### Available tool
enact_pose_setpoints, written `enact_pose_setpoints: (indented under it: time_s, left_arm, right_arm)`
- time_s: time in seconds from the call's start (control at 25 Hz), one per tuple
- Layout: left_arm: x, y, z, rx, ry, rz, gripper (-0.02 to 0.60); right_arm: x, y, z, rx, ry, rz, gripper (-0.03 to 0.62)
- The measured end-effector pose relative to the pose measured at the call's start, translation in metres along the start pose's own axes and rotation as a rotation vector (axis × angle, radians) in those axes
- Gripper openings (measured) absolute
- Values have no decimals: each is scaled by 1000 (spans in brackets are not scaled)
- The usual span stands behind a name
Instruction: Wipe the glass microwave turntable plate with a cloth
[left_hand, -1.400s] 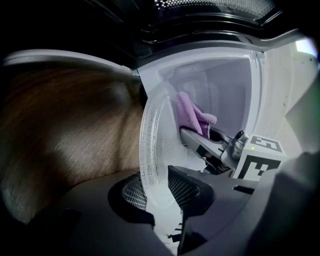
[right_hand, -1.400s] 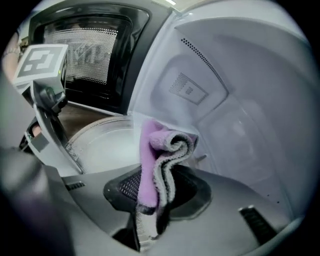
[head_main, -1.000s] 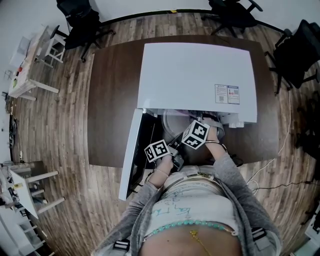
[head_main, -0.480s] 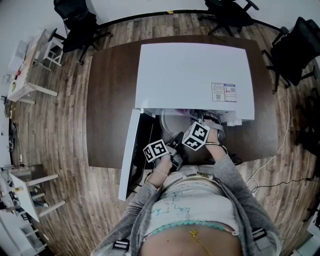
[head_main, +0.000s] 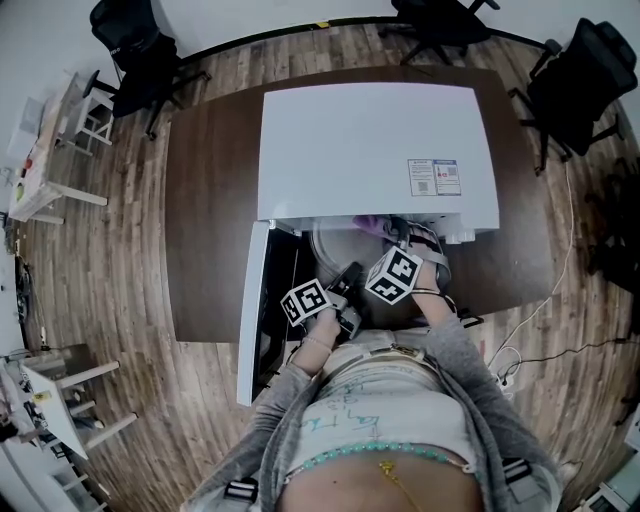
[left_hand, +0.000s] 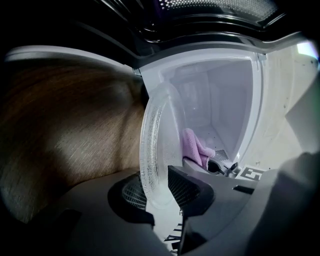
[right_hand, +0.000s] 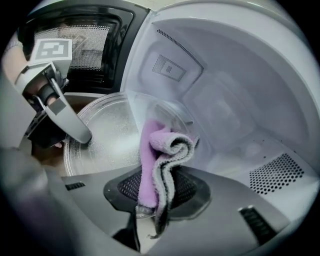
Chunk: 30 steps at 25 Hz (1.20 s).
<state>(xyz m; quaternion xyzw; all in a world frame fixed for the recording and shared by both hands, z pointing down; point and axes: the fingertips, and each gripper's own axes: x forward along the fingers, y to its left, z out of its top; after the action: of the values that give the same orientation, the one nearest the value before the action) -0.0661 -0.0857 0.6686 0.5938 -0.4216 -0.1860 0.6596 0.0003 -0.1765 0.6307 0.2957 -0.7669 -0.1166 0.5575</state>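
Observation:
The glass turntable plate (head_main: 333, 245) is held at the microwave's open mouth, with my left gripper (head_main: 349, 276) shut on its near rim. In the left gripper view the plate (left_hand: 154, 145) stands edge-on between the jaws of the left gripper (left_hand: 157, 187). My right gripper (head_main: 384, 234) is shut on a folded purple cloth (head_main: 367, 222). In the right gripper view the cloth (right_hand: 161, 155) rests against the plate (right_hand: 107, 135), clamped in the right gripper (right_hand: 155, 192). The left gripper (right_hand: 59, 111) shows at the plate's left rim.
The white microwave (head_main: 370, 150) sits on a dark brown table (head_main: 210, 190), its door (head_main: 252, 310) swung open to the left. Its white cavity (right_hand: 235, 105) lies behind the plate. Black chairs (head_main: 135, 45) stand around the table on the wooden floor.
My right gripper has slid the cloth across the plate towards the microwave's mouth, so the purple cloth now shows in the head view. The left gripper and plate stayed put.

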Motion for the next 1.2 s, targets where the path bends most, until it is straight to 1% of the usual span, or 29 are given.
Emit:
enact_pose_setpoints:
  time_s: [0.44, 0.64, 0.92, 1.2]
  left_arm:
    - [0, 1, 0, 0, -15, -10, 97]
    - [0, 2, -3, -18, -22, -14, 97]
    - [0, 3, -4, -26, -35, -14, 97]
    - [0, 2, -5, -26, -39, -13, 97]
  right_arm:
    - [-12, 7, -27, 48, 40, 0, 123]
    - [-17, 12, -37, 52, 55, 10, 123]
    - [-23, 22, -44, 4, 71, 10, 123]
    - [-29, 43, -44, -44, 77, 48, 123]
